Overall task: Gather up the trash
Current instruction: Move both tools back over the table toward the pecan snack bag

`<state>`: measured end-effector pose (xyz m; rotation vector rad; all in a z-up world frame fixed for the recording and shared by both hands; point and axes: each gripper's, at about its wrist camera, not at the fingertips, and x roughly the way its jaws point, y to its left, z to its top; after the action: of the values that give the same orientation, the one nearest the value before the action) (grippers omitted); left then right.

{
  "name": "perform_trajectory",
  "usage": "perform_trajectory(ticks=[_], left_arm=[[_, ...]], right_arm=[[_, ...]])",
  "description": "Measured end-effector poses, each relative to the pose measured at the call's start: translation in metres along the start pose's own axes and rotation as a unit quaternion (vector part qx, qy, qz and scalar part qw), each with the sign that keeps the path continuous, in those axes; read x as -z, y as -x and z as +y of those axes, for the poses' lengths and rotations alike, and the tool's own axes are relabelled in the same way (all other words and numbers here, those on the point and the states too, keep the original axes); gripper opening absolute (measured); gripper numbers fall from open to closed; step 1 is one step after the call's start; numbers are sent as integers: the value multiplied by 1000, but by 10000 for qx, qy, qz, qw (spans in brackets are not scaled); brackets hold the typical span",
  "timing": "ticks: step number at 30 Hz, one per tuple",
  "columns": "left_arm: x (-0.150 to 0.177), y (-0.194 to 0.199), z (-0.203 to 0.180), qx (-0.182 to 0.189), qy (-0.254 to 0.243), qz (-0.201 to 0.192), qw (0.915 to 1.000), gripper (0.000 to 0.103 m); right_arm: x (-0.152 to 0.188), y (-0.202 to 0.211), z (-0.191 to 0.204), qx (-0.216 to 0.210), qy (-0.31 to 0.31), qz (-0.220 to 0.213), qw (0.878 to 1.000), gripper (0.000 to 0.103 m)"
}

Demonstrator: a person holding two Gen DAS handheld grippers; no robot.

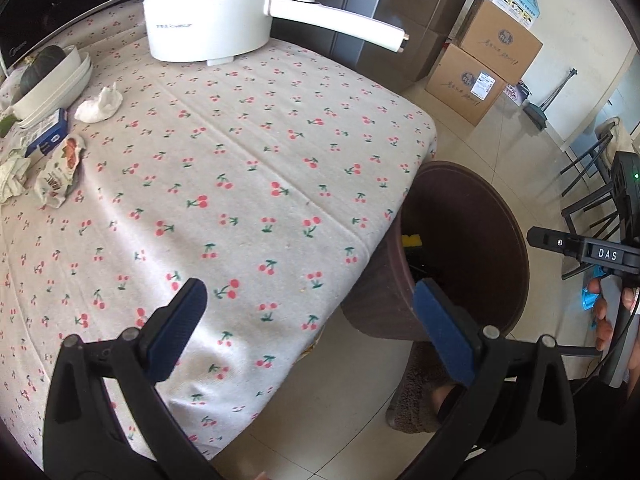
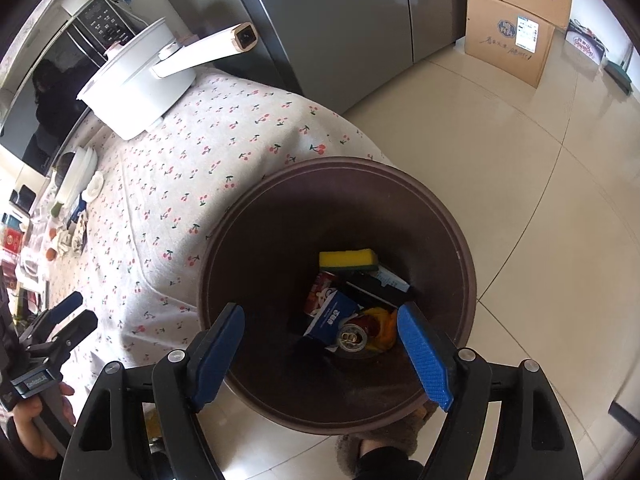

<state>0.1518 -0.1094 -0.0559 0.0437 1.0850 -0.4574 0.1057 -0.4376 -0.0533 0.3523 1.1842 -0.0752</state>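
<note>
A brown round bin [image 2: 448, 216] stands on the floor beside the table; it also shows in the left wrist view [image 1: 500, 216]. Inside lie a yellow sponge [image 2: 348, 260], a blue carton [image 2: 332, 316], a can [image 2: 352, 338] and a red wrapper [image 2: 320, 292]. My right gripper [image 2: 320, 344] is open and empty right above the bin's mouth. My left gripper [image 1: 308, 320] is open and empty over the table's near corner. On the table's far left lie a crumpled white tissue [image 1: 100, 104], a snack wrapper [image 1: 60, 172], a blue box [image 1: 50, 136] and crumpled paper [image 1: 12, 176].
The table has a cherry-print cloth [image 1: 240, 160]. A white electric pot [image 1: 208, 12] with a long handle stands at the back. White dishes [image 1: 52, 80] hold a dark squash. A grey fridge [image 2: 340, 20] and cardboard boxes [image 1: 480, 68] stand behind. A slippered foot [image 1: 424, 396] is by the bin.
</note>
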Motion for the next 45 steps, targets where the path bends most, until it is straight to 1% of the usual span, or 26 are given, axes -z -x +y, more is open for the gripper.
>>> perform_trajectory(ticks=[7,13,17,25,31,35,41,43,45], left_arm=[[10,25,39,-122,333,-101,9993,103],[21,44,76,-218,702,-173,9971,103],[29,58,99,-239,989,-264,9945,103],[51,82,149,-494,1395,-361,9883,103],[72,98,193,-712,1818,-416,9799,103],[88,106,225,-827,2055,-389,9744,103],[108,115,270,-1017,2601,-421,9593,103],[110,119,280,-1147,2653,-490,9561,103],[110,123,287,-1393,2625,-581,9530,103]], right_arm=[[0,-7,25,149,155,57,9998,81],[-1,-11,53,82,284,39,9996,82],[-1,-14,81,16,452,36,9990,83],[2,-27,149,-173,895,47,9958,83],[8,-43,206,-304,1277,107,9913,84],[13,-54,241,-454,1394,127,9891,85],[21,-78,293,-594,1655,272,9840,86],[19,-89,313,-561,1742,304,9827,86],[13,-99,331,-522,1741,314,9828,86]])
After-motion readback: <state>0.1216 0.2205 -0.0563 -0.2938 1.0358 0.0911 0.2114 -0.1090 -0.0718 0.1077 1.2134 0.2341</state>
